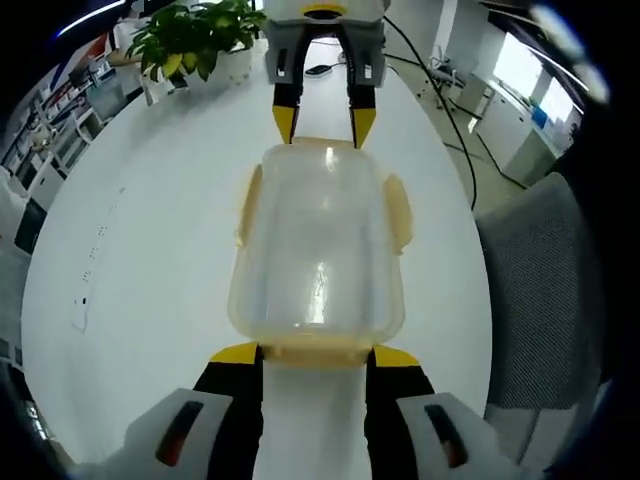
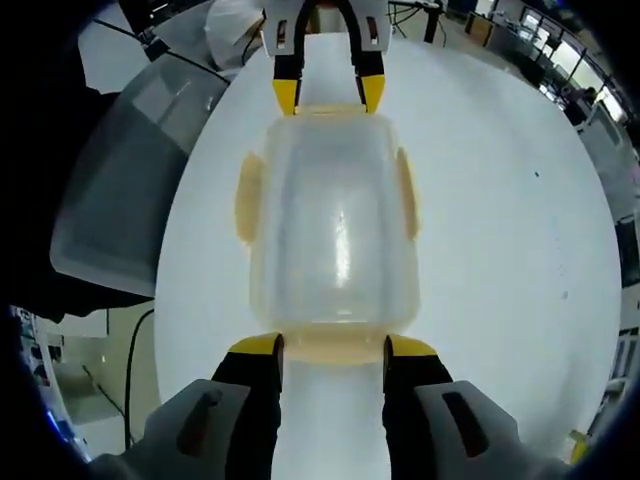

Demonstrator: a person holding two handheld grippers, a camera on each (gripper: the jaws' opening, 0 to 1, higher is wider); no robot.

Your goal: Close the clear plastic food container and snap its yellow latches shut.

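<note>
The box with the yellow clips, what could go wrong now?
The box sits between two open grippers, left and right, one at each end. If one pushes harder, the box may slide across the smooth table. The side clips stick out, so the lid may not be locked.

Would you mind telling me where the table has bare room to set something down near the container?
Bare white table lies on both long sides of the clear container: one stretch runs toward the potted plant, the other toward the table edge by the grey chair. The short ends are crowded: the left gripper and right gripper sit at the end latches.
</note>
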